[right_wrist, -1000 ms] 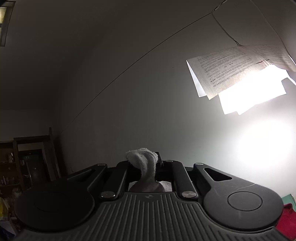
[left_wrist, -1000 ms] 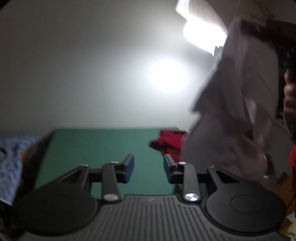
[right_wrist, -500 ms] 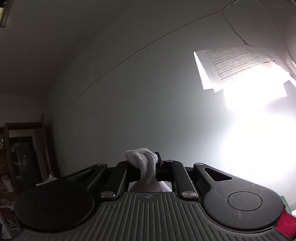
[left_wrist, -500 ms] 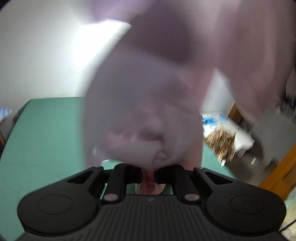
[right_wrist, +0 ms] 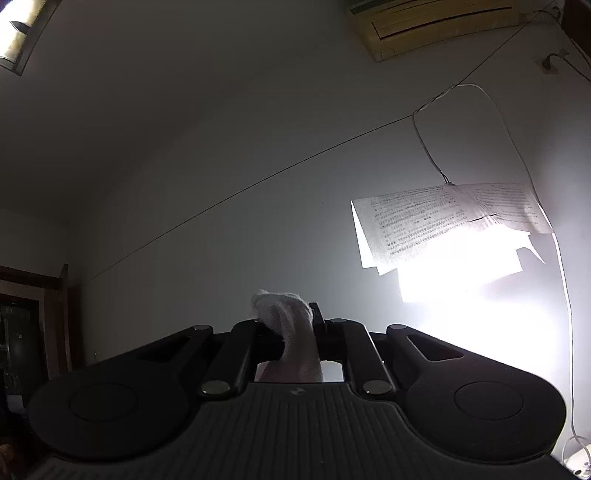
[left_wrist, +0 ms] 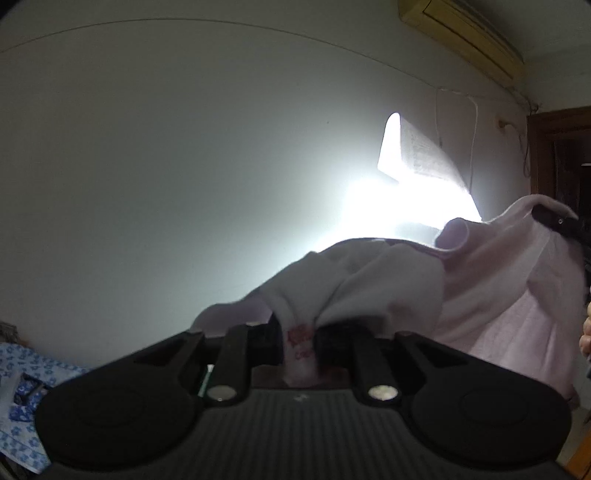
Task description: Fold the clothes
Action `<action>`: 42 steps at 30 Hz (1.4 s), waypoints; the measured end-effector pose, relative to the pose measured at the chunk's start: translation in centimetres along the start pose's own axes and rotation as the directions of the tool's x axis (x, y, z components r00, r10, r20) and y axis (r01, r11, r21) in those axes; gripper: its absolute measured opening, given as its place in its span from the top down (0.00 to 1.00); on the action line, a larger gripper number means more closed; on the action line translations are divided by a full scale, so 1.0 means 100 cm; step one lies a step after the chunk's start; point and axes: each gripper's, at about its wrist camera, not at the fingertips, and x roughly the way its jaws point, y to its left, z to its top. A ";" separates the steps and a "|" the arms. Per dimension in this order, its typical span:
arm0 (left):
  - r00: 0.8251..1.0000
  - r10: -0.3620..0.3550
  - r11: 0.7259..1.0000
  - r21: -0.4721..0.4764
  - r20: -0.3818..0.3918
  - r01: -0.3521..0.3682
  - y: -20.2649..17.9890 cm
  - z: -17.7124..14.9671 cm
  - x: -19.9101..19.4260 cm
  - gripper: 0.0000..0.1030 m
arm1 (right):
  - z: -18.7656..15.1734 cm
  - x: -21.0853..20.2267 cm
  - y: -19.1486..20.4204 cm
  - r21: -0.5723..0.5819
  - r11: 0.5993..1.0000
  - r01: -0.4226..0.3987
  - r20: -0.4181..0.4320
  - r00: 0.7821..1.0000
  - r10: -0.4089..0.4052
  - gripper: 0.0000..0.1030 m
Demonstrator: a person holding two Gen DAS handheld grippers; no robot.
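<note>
A pale pink garment hangs in the air, stretched between both grippers. My left gripper is shut on a bunched part of it that carries a small red print. The cloth runs up to the right, where the other gripper pinches its far corner. In the right wrist view my right gripper is shut on a white-looking fold of the garment that pokes up between the jaws. Both cameras point up at the wall, so the table is hidden.
A bright lamp shaded with printed paper glares on the white wall, with a cord hanging beside it. An air conditioner sits high on the wall. Blue patterned fabric lies at the lower left. A dark wooden cabinet stands right.
My left gripper went from open above the green table to shut on the pink garment, then lifted and tilted up toward the wall. The right gripper kept its hold and shifted slightly.
</note>
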 end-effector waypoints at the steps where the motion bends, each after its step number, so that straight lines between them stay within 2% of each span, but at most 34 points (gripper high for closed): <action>1: 0.999 0.014 1.000 -0.010 -0.034 -0.015 0.005 -0.006 0.005 0.70 | -0.006 0.005 -0.004 0.005 1.000 0.014 -0.020 1.000 -0.014 0.90; 5: 0.982 0.075 0.996 -0.037 -0.172 -0.082 0.022 -0.036 0.034 0.73 | -0.051 0.041 -0.027 0.040 0.996 0.079 -0.167 0.983 -0.071 0.90; 8: 0.954 0.140 0.987 -0.034 -0.266 -0.155 0.035 -0.075 0.069 0.84 | -0.102 0.076 -0.045 0.009 0.987 0.162 -0.281 0.947 -0.153 0.90; 10: 0.931 0.177 0.980 -0.036 -0.320 -0.198 0.036 -0.085 0.104 0.85 | -0.136 0.098 -0.058 -0.010 0.977 0.213 -0.347 0.916 -0.203 0.90; 12: 0.901 0.210 0.971 -0.030 -0.380 -0.238 0.045 -0.101 0.128 0.85 | -0.172 0.120 -0.072 -0.046 0.961 0.274 -0.409 0.872 -0.268 0.90; 13: 0.882 0.227 0.966 -0.021 -0.413 -0.258 0.049 -0.108 0.138 0.85 | -0.188 0.129 -0.078 -0.089 0.949 0.304 -0.446 0.839 -0.311 0.88; 14: 0.872 0.211 0.967 -0.037 -0.441 -0.253 0.053 -0.115 0.142 0.86 | -0.203 0.136 -0.082 -0.163 0.929 0.331 -0.502 0.783 -0.367 0.87; 15: 0.866 0.182 0.971 -0.055 -0.466 -0.234 0.045 -0.116 0.160 0.85 | -0.214 0.137 -0.084 -0.232 0.904 0.358 -0.554 0.716 -0.425 0.86; 16: 0.861 0.174 0.974 -0.046 -0.478 -0.222 0.044 -0.121 0.160 0.82 | -0.219 0.132 -0.085 -0.262 0.885 0.385 -0.591 0.661 -0.462 0.81; 17: 0.856 0.166 0.977 -0.036 -0.489 -0.210 0.043 -0.127 0.160 0.68 | -0.225 0.120 -0.091 -0.244 0.879 0.410 -0.619 0.631 -0.467 0.79; 18: 0.850 0.176 0.979 -0.005 -0.496 -0.205 0.038 -0.138 0.159 0.52 | -0.233 0.105 -0.098 -0.200 0.879 0.432 -0.637 0.624 -0.451 0.71; 19: 0.844 0.188 0.979 0.029 -0.502 -0.200 0.032 -0.149 0.161 0.46 | -0.241 0.097 -0.106 -0.170 0.875 0.454 -0.654 0.612 -0.445 0.59; 20: 0.837 0.177 0.983 0.045 -0.518 -0.180 0.026 -0.158 0.166 0.39 | -0.251 0.094 -0.115 -0.156 0.864 0.478 -0.673 0.589 -0.447 0.56; 22: 0.821 0.156 0.988 0.076 -0.549 -0.137 0.015 -0.177 0.176 0.35 | -0.265 0.086 -0.125 -0.136 0.843 0.521 -0.714 0.538 -0.448 0.54; 23: 0.812 0.124 0.992 0.070 -0.570 -0.102 0.011 -0.186 0.186 0.28 | -0.264 0.080 -0.121 -0.139 0.835 0.533 -0.736 0.508 -0.447 0.54; 24: 0.801 0.091 0.996 0.062 -0.591 -0.067 0.007 -0.195 0.195 0.19 | -0.265 0.076 -0.120 -0.140 0.830 0.539 -0.749 0.491 -0.445 0.54; 26: 0.779 0.043 0.999 0.042 -0.625 -0.022 -0.005 -0.213 0.216 0.11 | -0.270 0.072 -0.125 -0.137 0.829 0.542 -0.759 0.481 -0.439 0.54; 28: 0.745 0.015 1.000 0.009 -0.667 -0.012 -0.011 -0.231 0.242 0.12 | -0.275 0.069 -0.130 -0.133 0.828 0.545 -0.769 0.470 -0.433 0.49; 30: 0.709 0.014 0.999 -0.011 -0.705 -0.031 -0.013 -0.247 0.266 0.23 | -0.280 0.066 -0.135 -0.130 0.827 0.547 -0.779 0.460 -0.427 0.45; 32: 0.667 0.002 0.997 -0.047 -0.745 -0.056 -0.012 -0.261 0.288 0.57 | -0.285 0.063 -0.139 -0.127 0.825 0.550 -0.788 0.449 -0.421 0.42; 33: 0.647 -0.018 0.995 -0.080 -0.763 -0.066 -0.010 -0.267 0.297 0.74 | -0.285 0.064 -0.140 -0.132 0.829 0.544 -0.785 0.454 -0.422 0.39; 35: 0.676 -0.016 0.993 -0.092 -0.737 -0.078 -0.009 -0.259 0.296 0.89 | -0.285 0.075 -0.137 -0.161 0.834 0.527 -0.756 0.477 -0.447 0.34; 36: 0.691 -0.014 0.992 -0.099 -0.723 -0.084 -0.009 -0.255 0.296 0.90 | -0.284 0.080 -0.136 -0.178 0.835 0.520 -0.741 0.488 -0.462 0.33; 37: 0.716 0.025 0.993 -0.064 -0.698 -0.096 -0.011 -0.245 0.291 0.91 | -0.284 0.088 -0.135 -0.192 0.836 0.515 -0.726 0.499 -0.474 0.33; 39: 0.777 0.064 0.993 -0.040 -0.626 -0.114 -0.009 -0.219 0.275 0.91 | -0.285 0.104 -0.135 -0.197 0.840 0.506 -0.708 0.519 -0.479 0.33; 41: 0.831 0.106 0.988 -0.036 -0.546 -0.150 0.002 -0.187 0.256 0.91 | -0.291 0.122 -0.138 -0.208 0.845 0.492 -0.715 0.513 -0.474 0.34; 42: 0.848 0.126 0.985 -0.039 -0.515 -0.170 0.010 -0.173 0.247 0.91 | -0.294 0.132 -0.139 -0.215 0.848 0.484 -0.722 0.507 -0.472 0.41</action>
